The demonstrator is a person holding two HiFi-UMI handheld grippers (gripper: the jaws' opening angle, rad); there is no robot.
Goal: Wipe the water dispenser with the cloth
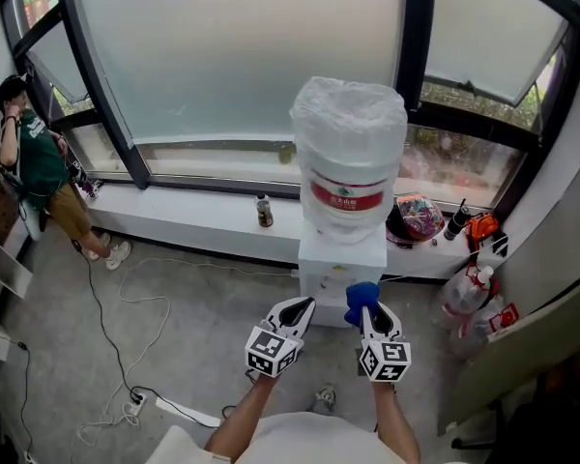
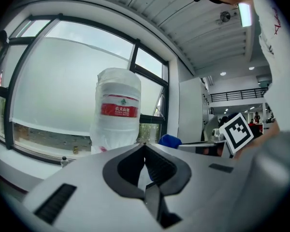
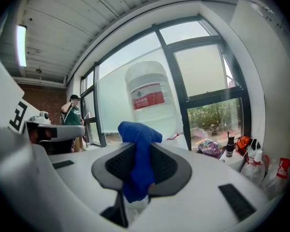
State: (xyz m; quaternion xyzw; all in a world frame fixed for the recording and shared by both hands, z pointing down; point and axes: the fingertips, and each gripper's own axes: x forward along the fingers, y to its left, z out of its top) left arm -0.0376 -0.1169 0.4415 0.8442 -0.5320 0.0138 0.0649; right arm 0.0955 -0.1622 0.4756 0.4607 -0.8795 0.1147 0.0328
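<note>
A white water dispenser stands by the window sill, topped by a large plastic-wrapped bottle with a red label; the bottle also shows in the left gripper view and the bottle in the right gripper view. My right gripper is shut on a blue cloth, held close to the dispenser's front; the cloth hangs bunched between the jaws. My left gripper hovers just left of it, jaws shut with nothing between them.
A white sill runs under the window with a small bottle, a colourful bag and an orange tool. Spray bottles stand right of the dispenser. Cables and a power strip lie on the floor. A person stands far left.
</note>
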